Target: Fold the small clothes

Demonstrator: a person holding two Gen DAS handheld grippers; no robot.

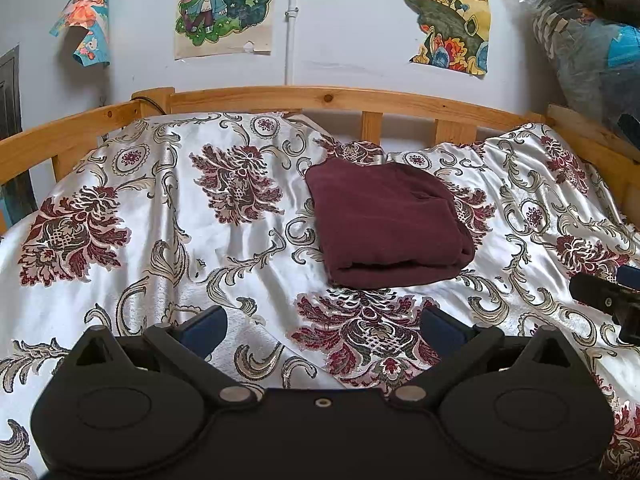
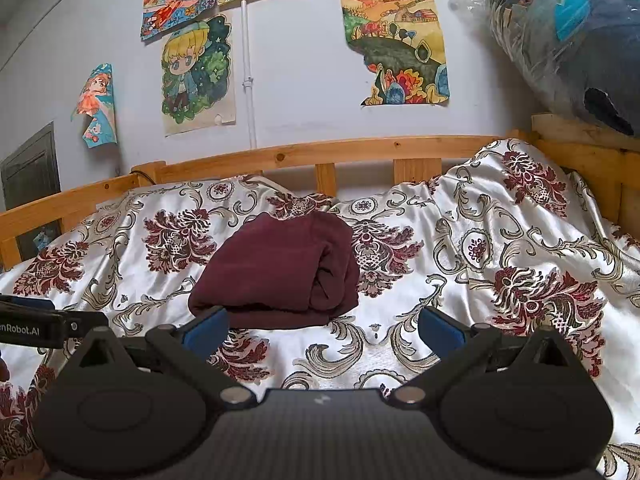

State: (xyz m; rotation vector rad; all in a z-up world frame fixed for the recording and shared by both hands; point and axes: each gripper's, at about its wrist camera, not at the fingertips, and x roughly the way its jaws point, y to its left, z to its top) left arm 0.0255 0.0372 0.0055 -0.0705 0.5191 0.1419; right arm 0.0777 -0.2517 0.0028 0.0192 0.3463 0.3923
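Observation:
A dark maroon garment (image 1: 386,222) lies folded into a thick rectangle on the patterned bedspread (image 1: 160,216), a little right of centre. The right wrist view shows the same garment (image 2: 280,270) left of centre. My left gripper (image 1: 324,330) is open and empty, hovering over the bedspread short of the garment's near edge. My right gripper (image 2: 324,330) is open too, with nothing between its blue pads (image 2: 440,330); its left pad sits just in front of the garment's near left corner. The right gripper's tip (image 1: 608,300) shows at the right edge of the left wrist view.
A wooden bed rail (image 1: 320,98) runs along the far side of the bed, against a white wall with drawings (image 1: 226,4) and a pipe. Plastic-wrapped bundles (image 2: 572,40) are stacked at the upper right. The left gripper's body (image 2: 36,326) shows at the left edge of the right wrist view.

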